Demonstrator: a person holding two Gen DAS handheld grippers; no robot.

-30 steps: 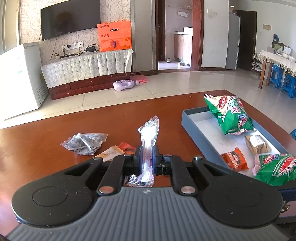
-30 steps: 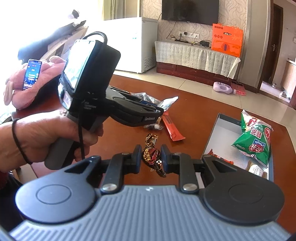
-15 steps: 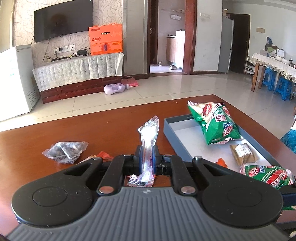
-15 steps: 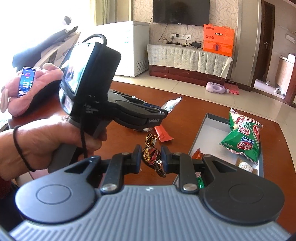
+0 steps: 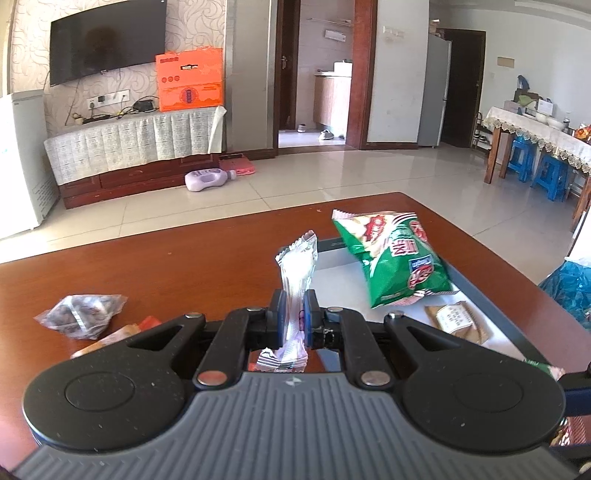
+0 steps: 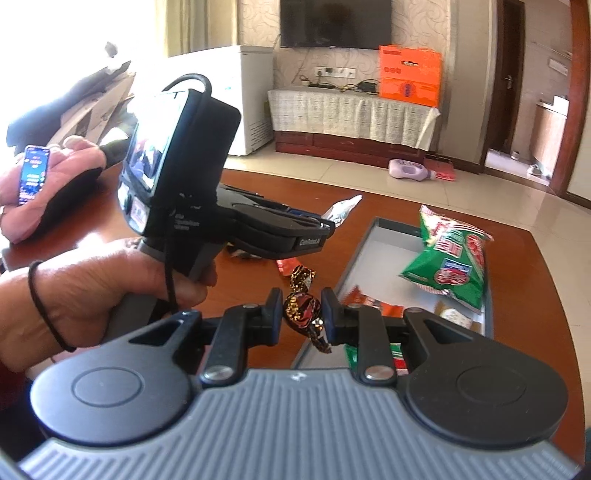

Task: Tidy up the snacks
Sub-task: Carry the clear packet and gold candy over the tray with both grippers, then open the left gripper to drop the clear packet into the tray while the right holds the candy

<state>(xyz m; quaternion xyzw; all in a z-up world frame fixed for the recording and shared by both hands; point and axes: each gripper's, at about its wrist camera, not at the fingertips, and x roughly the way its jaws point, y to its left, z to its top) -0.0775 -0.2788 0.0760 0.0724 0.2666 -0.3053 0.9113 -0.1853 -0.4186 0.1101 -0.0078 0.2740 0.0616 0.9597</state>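
Your silver snack sachet [image 5: 297, 273] stands upright, long axis vertical, clamped in the left gripper [image 5: 294, 318]. The grey tray [image 5: 476, 291] lies to its right in the left wrist view, lower right of frame, the green chip bag [image 5: 393, 258] inside. Your right gripper [image 6: 302, 314] is clamped on a brown foil candy [image 6: 301, 309]; there the tray edge [image 6: 354, 258] sits just right of it, nearer.

Bright daylight, blown-out glare from the window [image 6: 74, 29] at upper left, fisheye bending at edges, slight motion blur
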